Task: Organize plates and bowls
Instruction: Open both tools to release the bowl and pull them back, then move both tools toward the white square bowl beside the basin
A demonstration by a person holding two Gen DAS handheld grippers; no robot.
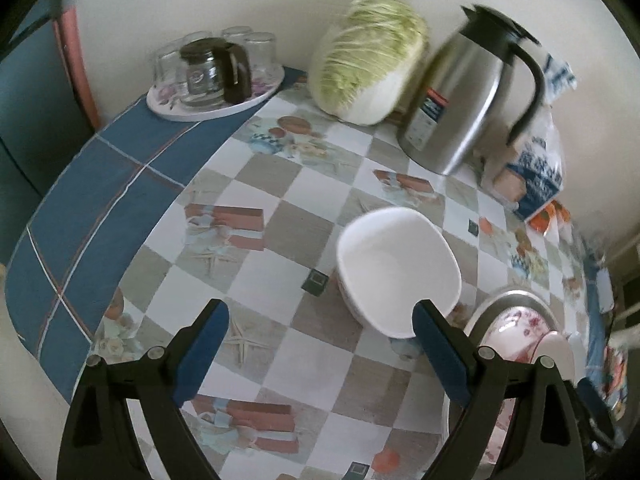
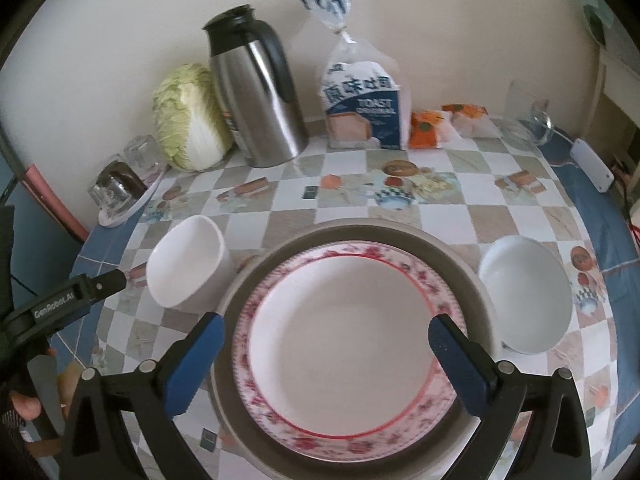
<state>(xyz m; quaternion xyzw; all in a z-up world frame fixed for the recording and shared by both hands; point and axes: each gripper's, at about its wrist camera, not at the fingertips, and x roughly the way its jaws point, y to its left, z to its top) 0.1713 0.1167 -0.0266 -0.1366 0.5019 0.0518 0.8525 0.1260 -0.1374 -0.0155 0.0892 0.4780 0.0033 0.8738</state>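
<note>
A: What crowds the back of the table?

B: Take the thermos as the mark. A cabbage leans against the wall just left of it, and a bag of toast stands just right of it. Past the toast lie orange packets, then a clear glass bowl. Far left of the thermos, at the table's edge, a tray holds upturned glasses and a small carafe.

A: Where are the dishes?

B: In front of the thermos, nearer the camera, a floral plate sits inside a larger grey plate. A square white bowl stands just left of the grey plate; a round white bowl touches its right rim.

A: And the grippers?

B: The right gripper hangs spread open above the floral plate, one finger toward each side of it, holding nothing. The left gripper is open too and empty; in its view the square bowl lies just ahead, close to its right finger, with bare table between the fingers. Nothing stands between it and the bowl.
</note>
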